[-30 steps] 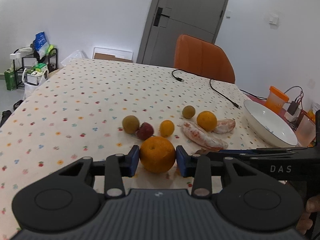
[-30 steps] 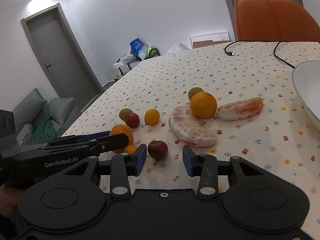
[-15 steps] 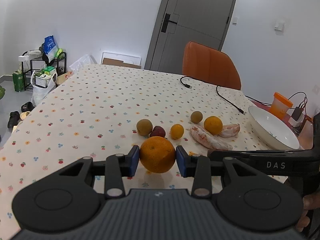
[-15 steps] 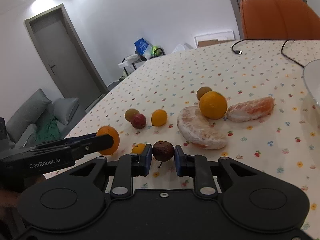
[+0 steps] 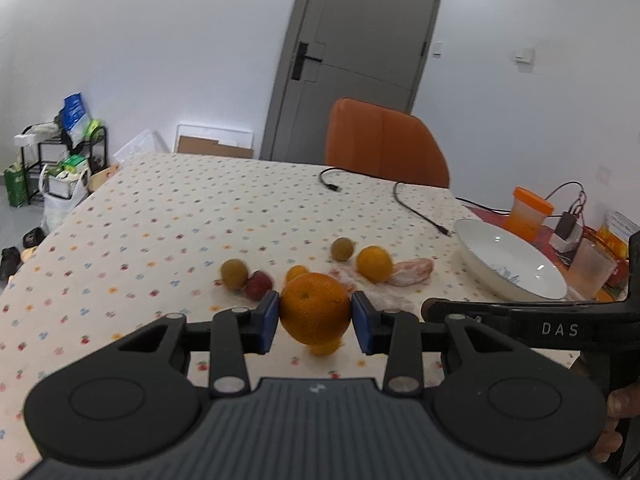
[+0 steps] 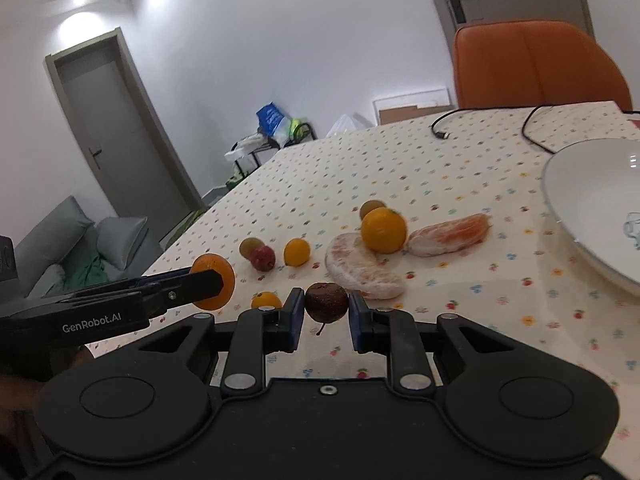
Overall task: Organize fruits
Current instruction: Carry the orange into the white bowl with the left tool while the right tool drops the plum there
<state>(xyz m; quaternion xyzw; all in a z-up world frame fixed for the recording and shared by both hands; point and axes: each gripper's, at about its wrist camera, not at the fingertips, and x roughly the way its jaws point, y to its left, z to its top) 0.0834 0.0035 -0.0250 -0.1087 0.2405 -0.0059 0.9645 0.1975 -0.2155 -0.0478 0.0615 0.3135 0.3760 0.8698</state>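
Observation:
My left gripper [image 5: 315,322] is shut on a large orange [image 5: 315,308] and holds it clear of the dotted tablecloth. My right gripper [image 6: 325,312] is shut on a small dark brown fruit [image 6: 326,302] with a stem hanging below it. In the right wrist view the left gripper's fingers [image 6: 192,286] carry the same orange [image 6: 218,280] at the left. On the cloth lie a second orange [image 6: 383,229], two peeled citrus pieces [image 6: 360,270] [image 6: 450,234], a small orange fruit [image 6: 297,252], a red fruit [image 6: 263,258], two brownish-green fruits [image 6: 249,246] [image 6: 372,207] and a tiny orange fruit [image 6: 266,301].
A white bowl [image 5: 508,258] stands at the right on the table. Behind it are an orange-lidded cup [image 5: 528,212], a charger and a clear container. Black cables [image 5: 416,206] lie across the far cloth. An orange chair [image 5: 386,144] stands at the far edge.
My right gripper has shut on the dark brown fruit and lifted it off the cloth. My left gripper has risen with the large orange held in it.

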